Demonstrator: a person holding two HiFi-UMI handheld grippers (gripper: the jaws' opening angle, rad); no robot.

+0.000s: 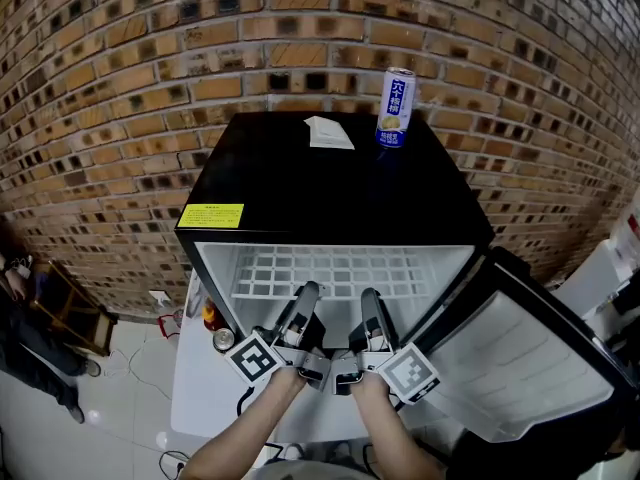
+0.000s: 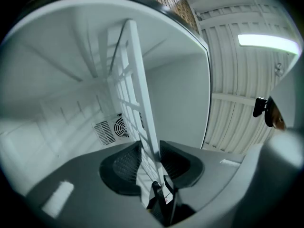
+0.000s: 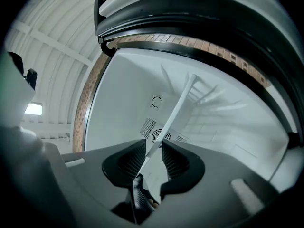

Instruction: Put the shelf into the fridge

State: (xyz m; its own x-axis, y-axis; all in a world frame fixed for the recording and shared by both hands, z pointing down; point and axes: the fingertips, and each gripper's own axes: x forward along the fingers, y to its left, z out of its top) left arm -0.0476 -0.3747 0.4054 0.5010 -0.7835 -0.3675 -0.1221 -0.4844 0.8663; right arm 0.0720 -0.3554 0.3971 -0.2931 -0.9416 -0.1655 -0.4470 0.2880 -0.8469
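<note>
A white wire shelf (image 1: pixel 330 270) lies inside the open fridge (image 1: pixel 300 183). Its front rail is clamped by the left claw (image 1: pixel 306 300) and, just beside it on the same rail, by the right claw (image 1: pixel 371 302). Both claws are closed on the rail, and the grid stretches away ahead of them toward the fan grille (image 2: pixel 114 127) in the back wall. The door (image 1: pixel 530 368) hangs open off to the right of the right claw. A drink can (image 1: pixel 396 107) and a slip of paper (image 1: pixel 328 132) sit on the fridge top, well beyond both claws. The shelf looks nearly seated, so the step in hand is probably the last push home. Done well, that means driving both claws forward together and keeping the rail level so neither side edge jams against a wall. The claws should let go only once the shelf rests on its side supports, which cannot be made out here.
</note>
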